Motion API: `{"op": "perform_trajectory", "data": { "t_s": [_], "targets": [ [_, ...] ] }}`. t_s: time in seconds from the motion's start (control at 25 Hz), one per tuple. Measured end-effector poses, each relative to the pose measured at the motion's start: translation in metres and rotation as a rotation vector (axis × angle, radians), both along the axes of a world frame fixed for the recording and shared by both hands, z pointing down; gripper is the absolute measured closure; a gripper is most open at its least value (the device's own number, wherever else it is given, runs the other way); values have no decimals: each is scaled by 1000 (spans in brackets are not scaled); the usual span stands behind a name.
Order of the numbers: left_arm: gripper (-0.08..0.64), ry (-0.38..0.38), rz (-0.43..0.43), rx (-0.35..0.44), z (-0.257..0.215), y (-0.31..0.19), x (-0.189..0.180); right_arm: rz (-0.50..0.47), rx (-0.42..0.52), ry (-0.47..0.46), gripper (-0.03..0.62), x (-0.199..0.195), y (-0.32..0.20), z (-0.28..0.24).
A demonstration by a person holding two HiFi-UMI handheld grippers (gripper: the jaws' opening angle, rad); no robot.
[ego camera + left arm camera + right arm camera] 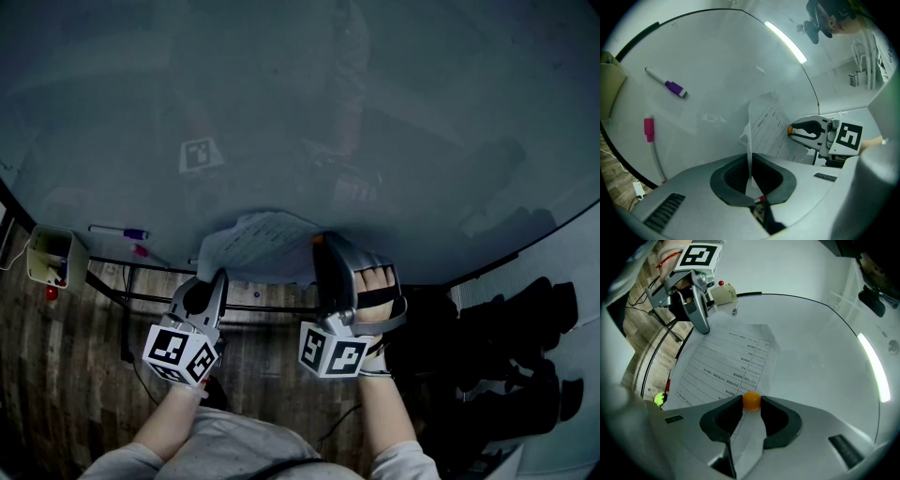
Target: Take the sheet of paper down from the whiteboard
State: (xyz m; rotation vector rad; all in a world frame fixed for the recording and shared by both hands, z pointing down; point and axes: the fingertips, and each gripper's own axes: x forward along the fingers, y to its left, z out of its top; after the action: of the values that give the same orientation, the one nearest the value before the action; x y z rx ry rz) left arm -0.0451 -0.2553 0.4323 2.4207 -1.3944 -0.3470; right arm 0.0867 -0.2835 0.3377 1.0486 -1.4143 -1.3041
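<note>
1. The sheet of paper (pixel 726 366), printed with ruled lines of text, is low on the whiteboard (pixel 815 333). Most of it lies against the board, but one side curls away from the surface.
2. A small orange ball (pixel 751 400) sits on the sheet near one edge.
3. The right gripper (pixel 323 251) points level at the board. Its jaws are clamped on the orange ball, one pad touching each side of it, with the sheet running underneath between them.
4. The left gripper (pixel 751 164) is just beside it, at the curled side of the sheet. Its jaws are pressed together on that edge, which stands edge-on between the pads.
5. The two grippers are near each other, with the sheet spanning the gap between them.
6. Further left on the board, well apart from the sheet, lie a white marker with a purple cap (pixel 675 87) and a pink-capped marker (pixel 649 129).
7. A pale box (pixel 52 255) hangs at the board's left end.
8. A wooden floor (pixel 56 375) shows below the board.
</note>
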Motion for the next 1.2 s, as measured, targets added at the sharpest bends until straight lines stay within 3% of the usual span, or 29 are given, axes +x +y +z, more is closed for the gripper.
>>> {"op": "perform_trajectory", "data": {
  "t_s": [1.2],
  "targets": [
    [545,49,-30,-31,11,8,-27,17,10,-57,460,-9,2,-15]
  ]
}}
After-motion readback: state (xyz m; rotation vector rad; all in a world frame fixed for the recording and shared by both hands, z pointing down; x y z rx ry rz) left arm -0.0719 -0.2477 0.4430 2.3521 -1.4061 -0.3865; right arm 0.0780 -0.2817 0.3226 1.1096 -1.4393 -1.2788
